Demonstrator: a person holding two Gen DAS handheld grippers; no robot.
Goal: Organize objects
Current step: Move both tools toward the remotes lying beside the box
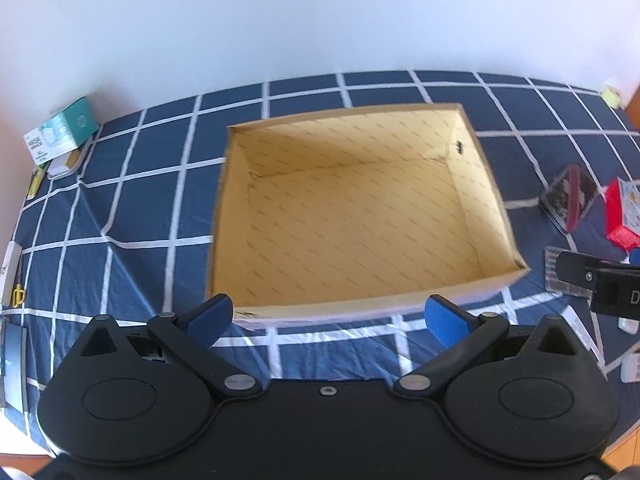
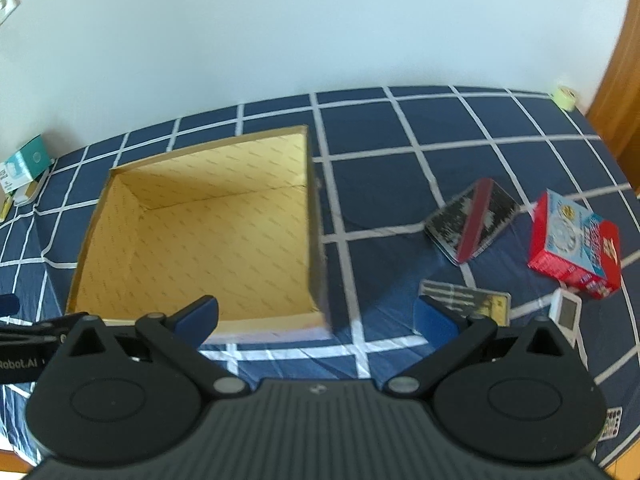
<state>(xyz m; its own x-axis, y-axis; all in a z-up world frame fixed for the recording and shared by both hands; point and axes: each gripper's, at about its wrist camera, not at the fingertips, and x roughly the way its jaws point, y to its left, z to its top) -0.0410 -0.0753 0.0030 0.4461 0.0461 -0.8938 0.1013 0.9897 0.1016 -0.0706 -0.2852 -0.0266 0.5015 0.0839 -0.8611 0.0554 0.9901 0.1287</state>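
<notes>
Open cardboard box [image 1: 352, 216] set in the middle of the bench on a navy checked cloth [image 1: 132, 216], mouth up and bare inside — plainly the place meant for the loose things around it. Left gripper [image 1: 328, 314] hovering over the near rim of the box, jaws spread wide with nothing between them. Right gripper [image 2: 316, 314] likewise wide open and holding nothing, hanging just right of the box's near right corner, toward the clutter on that side. There, well right of the box: a dark flat packet with a red stripe [image 2: 472, 220], a red carton [image 2: 572, 240] beyond it to the right, a clear flat case [image 2: 464, 300] nearest the right jaws, and a small white device [image 2: 564, 314] beside it. Far left, by the wall: a teal and white carton [image 1: 64, 132] stacked on other small items; a pale roll [image 2: 564, 96] at the far right corner. Judging by the empty box, sorting not yet begun; the clear case seems the likeliest first pick, lying closest to the right jaws — flat and low, so likely awkward to get hold of.
</notes>
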